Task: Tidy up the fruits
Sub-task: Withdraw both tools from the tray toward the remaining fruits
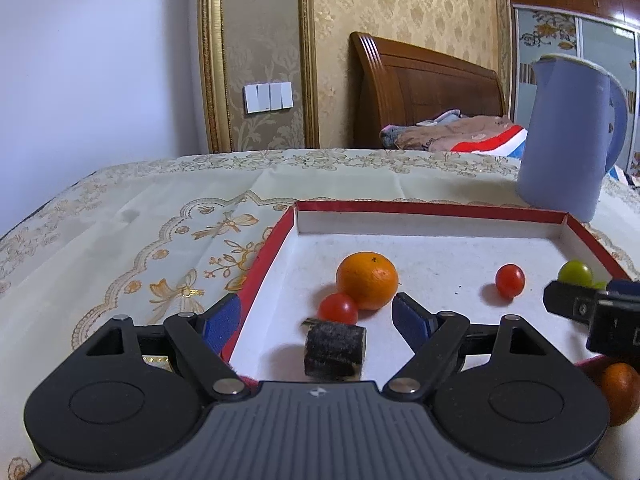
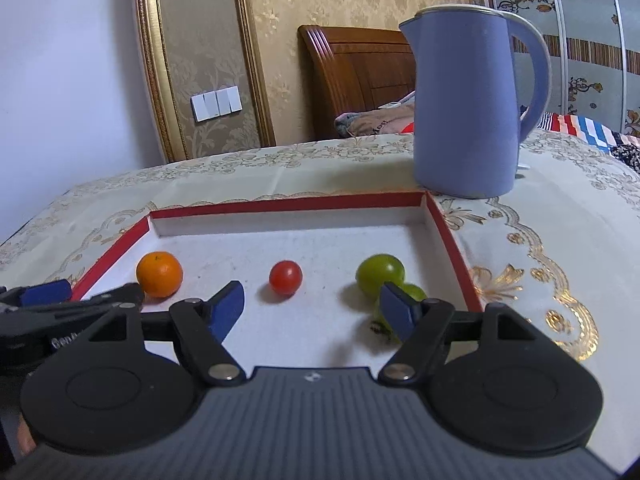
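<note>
Two grippers hover over a shallow red-rimmed tray (image 2: pixel 452 236) with a white floor, set on a table under a cream cloth (image 1: pixel 168 216) embroidered with gold flowers. A mandarin (image 1: pixel 367 279) sits toward the tray's left edge with a cherry tomato (image 1: pixel 338 309) touching its near side; a dark cylindrical piece (image 1: pixel 334 354) lies just in front of them, close to the tray's near edge. A second cherry tomato (image 2: pixel 285 277) rests mid-tray, and two green fruits (image 2: pixel 380 272) touch each other near the right edge. Another orange fruit (image 1: pixel 619 394) shows past the tray's near right corner.

Blue pads spread wide, the left gripper (image 1: pixel 316 316) holds nothing, the tomato and dark piece lying between its fingers. The right gripper (image 2: pixel 312 308) also stands apart and empty, its right pad in front of the nearer green fruit.

Beyond the tray's far right corner stands a lavender kettle (image 2: pixel 472 100). Behind the table are a wooden headboard (image 1: pixel 424 88), rumpled bedding, gold-patterned wallpaper with gilt moulding, a white switch panel (image 1: pixel 268 97), and floral wardrobe doors (image 2: pixel 580 40).
</note>
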{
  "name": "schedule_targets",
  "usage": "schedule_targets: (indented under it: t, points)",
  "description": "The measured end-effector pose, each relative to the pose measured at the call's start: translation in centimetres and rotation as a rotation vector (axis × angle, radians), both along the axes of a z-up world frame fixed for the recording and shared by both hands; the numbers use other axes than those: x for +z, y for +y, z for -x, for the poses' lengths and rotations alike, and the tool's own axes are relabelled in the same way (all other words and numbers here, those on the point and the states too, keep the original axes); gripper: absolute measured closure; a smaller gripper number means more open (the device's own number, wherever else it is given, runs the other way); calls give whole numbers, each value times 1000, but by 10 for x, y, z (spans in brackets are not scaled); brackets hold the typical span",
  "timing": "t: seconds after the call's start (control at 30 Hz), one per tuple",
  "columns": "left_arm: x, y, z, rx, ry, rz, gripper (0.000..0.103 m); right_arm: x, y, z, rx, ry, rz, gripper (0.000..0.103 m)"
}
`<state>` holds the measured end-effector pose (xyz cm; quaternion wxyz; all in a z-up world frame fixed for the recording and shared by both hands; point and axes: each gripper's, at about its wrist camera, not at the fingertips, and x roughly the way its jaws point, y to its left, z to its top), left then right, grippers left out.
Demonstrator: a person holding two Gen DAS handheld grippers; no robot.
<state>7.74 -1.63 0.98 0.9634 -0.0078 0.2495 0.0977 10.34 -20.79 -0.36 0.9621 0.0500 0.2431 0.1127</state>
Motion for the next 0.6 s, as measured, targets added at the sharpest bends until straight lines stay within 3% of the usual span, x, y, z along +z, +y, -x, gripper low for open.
schedule_targets:
  t: [0.1,0.4,0.5,0.6]
  points:
    - [1,6,8,4,-6,28,21,0,-4,5,-11,-5,-8,25]
    - [2,16,33,-12,-19,72,20,-3,-12,15,-24,-8,-18,24]
    - [2,20,40,-23,-21,92,20,-3,-15,17,-42,-13,-39,14]
    - [3,25,46,-22,-23,120,20,-3,-18,19,-49,-19,-50,14]
